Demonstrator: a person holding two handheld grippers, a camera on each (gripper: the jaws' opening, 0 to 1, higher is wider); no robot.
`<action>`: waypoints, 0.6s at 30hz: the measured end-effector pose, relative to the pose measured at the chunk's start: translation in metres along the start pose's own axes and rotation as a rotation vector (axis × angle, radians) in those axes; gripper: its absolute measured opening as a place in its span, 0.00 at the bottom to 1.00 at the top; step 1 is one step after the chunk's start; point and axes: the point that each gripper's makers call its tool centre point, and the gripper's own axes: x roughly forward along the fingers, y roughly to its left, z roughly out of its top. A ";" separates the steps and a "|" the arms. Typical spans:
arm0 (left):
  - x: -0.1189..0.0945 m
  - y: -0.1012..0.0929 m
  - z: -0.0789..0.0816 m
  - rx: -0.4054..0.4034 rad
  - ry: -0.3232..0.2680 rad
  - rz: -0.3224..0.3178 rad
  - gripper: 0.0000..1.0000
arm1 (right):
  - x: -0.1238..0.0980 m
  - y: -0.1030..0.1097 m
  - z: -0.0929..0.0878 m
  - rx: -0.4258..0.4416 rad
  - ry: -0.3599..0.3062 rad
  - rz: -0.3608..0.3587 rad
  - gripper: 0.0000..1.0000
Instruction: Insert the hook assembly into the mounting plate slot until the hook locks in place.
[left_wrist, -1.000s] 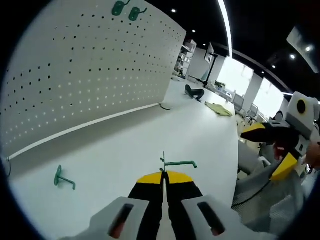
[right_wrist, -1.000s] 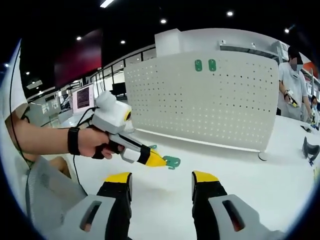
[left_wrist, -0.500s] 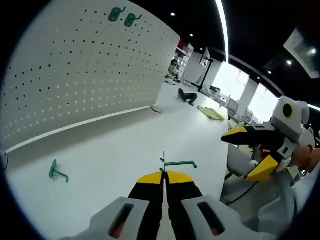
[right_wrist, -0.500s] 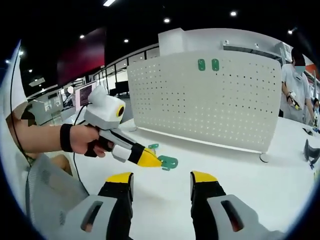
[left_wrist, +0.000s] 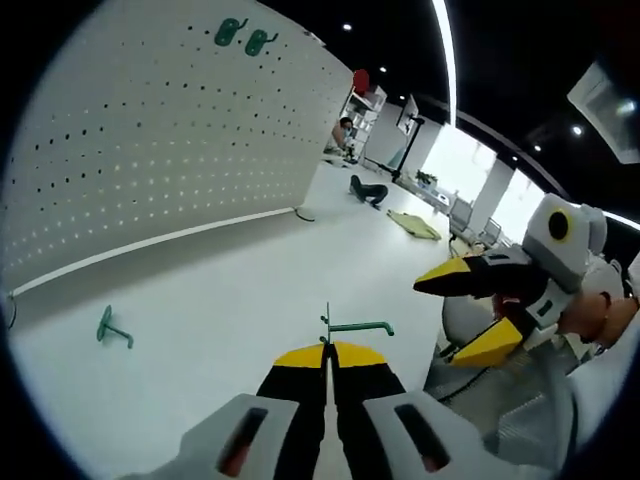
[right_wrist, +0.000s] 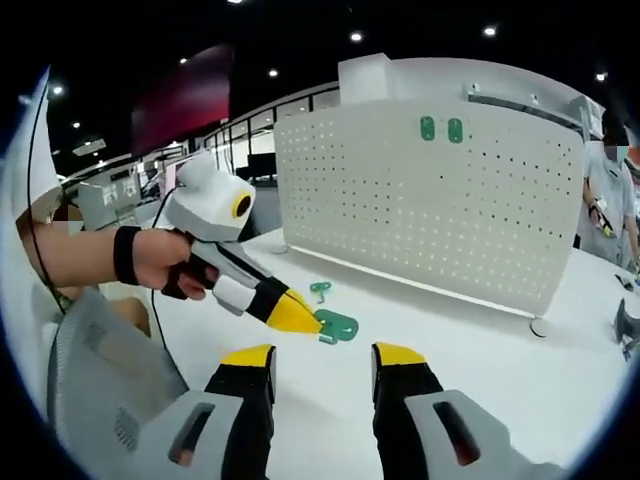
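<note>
Hook held clear of the pegboard

Jaws of the left gripper are clenched on a green hook assembly, whose thin rod and bent arm stick out just past the yellow tips. In the right gripper view the same tool comes in from the left, held in a person's hand with a dark wristband, and the hook's flat green plate shows at its tip, hanging above the white table and just ahead of the right gripper's own jaws.

Ahead and to the left of the left gripper stands the white perforated mounting plate, upright on the table. Two green hooks are already seated side by side near its top edge; in the right gripper view they sit high on the board, well beyond the held hook.

A loose green hook lies on the table to the left of the left gripper, near the foot of the board; the right gripper view shows it just behind the held hook.

The right gripper is released, its yellow-tipped jaws standing apart with nothing between them. In the left gripper view it hovers to the right, jaws spread.
</note>
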 end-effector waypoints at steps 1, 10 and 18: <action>-0.001 -0.001 -0.001 0.001 0.004 0.001 0.01 | 0.000 0.000 0.000 0.001 0.002 0.001 0.35; -0.004 -0.014 -0.007 0.001 0.015 -0.030 0.01 | 0.002 0.008 -0.005 -0.030 0.024 0.034 0.26; -0.006 -0.022 -0.012 -0.025 0.025 -0.053 0.01 | 0.005 0.015 -0.013 -0.102 0.071 0.054 0.18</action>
